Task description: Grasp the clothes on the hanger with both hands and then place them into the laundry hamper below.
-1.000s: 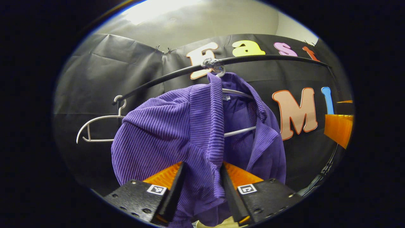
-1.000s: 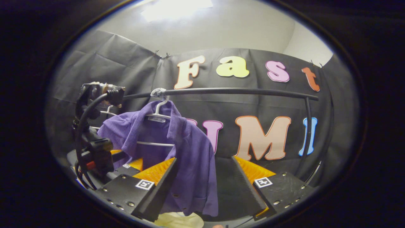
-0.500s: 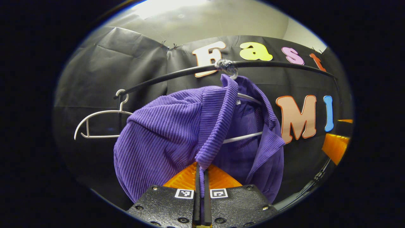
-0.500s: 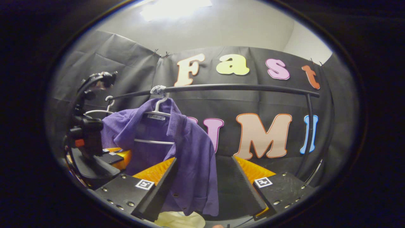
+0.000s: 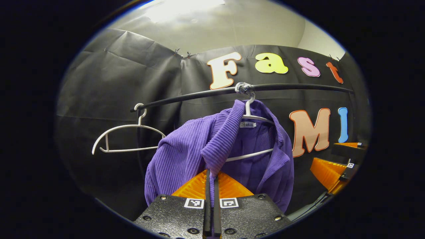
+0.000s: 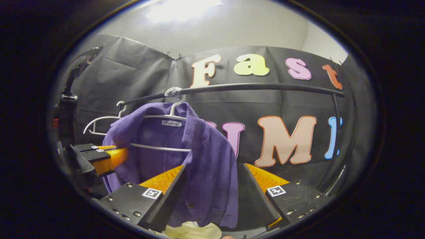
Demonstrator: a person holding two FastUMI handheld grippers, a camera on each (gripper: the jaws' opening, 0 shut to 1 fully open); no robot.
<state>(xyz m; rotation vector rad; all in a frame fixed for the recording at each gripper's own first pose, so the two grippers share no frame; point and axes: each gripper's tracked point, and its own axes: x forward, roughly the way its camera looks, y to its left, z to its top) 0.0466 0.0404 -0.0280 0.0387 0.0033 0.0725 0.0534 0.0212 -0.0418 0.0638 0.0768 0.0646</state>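
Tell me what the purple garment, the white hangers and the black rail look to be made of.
Purple garment: ribbed knit fabric, soft and matte, judging by its fine vertical ridges. Empty white hanger: probably coated wire or thin plastic, smooth and slender. Black rail: likely a painted metal tube, with a faint sheen.

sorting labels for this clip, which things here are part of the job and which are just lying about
Part of the job:
purple cardigan
its white hanger
left gripper, shut on the cardigan's front edge
right gripper, open around the other side

Lying about:
empty white hanger
black rail
pale cloth below
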